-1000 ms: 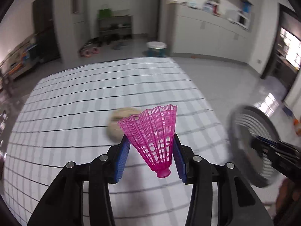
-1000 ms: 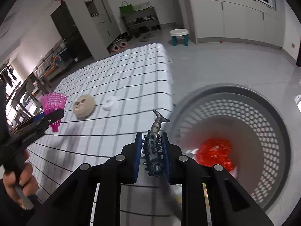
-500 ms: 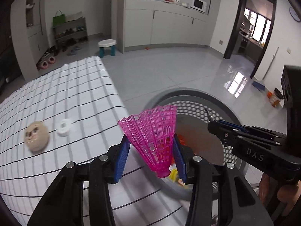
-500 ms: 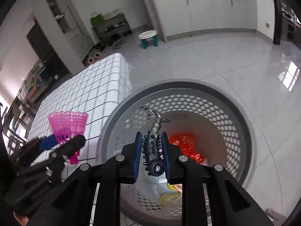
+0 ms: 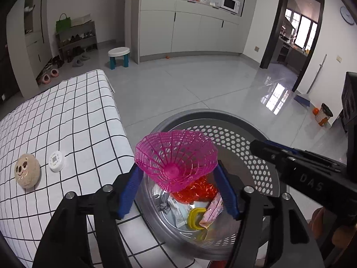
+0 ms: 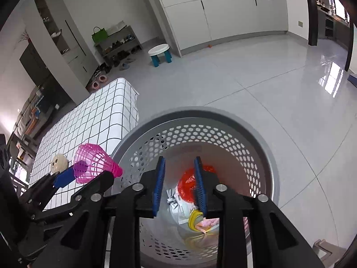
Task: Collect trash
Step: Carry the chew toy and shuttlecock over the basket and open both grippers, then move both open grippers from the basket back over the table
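Pink shuttlecock [image 5: 176, 159] between opening left claw [image 5: 178, 188], over basket [image 5: 263, 163].

The letters "DAS" stood in pale capitals on the black body of the right gripper [image 5: 263, 147], seen in the left wrist view. A small white round cap [image 5: 57, 161] on the checked tablecloth [image 5: 73, 120] bore a square code like a QR mark, too small to read. A printed paper packet [image 5: 178, 210] in the grey basket [image 5: 234, 138] carried lines of text, and these could not be made out either.
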Available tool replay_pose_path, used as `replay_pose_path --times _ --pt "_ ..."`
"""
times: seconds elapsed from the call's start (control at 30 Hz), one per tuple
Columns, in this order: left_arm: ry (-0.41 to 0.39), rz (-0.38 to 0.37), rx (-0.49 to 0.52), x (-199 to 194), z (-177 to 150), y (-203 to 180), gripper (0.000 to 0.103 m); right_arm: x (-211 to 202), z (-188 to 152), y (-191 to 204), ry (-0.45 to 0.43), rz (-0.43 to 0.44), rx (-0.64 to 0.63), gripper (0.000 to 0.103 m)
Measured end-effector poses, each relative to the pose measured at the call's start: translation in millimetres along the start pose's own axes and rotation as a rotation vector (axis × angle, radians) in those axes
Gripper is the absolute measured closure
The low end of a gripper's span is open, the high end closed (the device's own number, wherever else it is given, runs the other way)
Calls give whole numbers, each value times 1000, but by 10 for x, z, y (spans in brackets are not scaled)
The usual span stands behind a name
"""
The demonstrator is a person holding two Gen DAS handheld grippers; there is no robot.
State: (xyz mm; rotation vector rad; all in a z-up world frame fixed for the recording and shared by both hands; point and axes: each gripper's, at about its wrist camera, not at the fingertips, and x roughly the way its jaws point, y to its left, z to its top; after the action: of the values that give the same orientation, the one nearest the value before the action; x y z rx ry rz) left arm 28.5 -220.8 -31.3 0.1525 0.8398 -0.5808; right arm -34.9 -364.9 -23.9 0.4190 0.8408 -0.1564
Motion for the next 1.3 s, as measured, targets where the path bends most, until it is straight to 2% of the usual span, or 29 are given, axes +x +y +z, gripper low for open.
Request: replay_pose_path --times 0.03,0.27,0.3,0.47,0.97,1.1,1.3 --pt "1 7 -2 0 -9 10 38 1 -3 -3 0 0 2 69" --pt "-6 29 -8 -62 -17 51 35 -15 -3 2 -8 9 2 67" --pt "-7 29 -7 -72 -10 48 34 -20 2 3 -10 9 3 64" --pt "-16 33 -6 -105 21 50 24 -22 20 -28 -12 9 15 62" --pt "-20 66 15 -146 13 34 24 13 23 20 -3 21 9 62" --pt "-17 82 7 -171 -16 90 24 19 25 70 -5 28 -3 58" --pt "-7 110 -18 -234 -57 249 24 56 29 184 1 43 -24 58"
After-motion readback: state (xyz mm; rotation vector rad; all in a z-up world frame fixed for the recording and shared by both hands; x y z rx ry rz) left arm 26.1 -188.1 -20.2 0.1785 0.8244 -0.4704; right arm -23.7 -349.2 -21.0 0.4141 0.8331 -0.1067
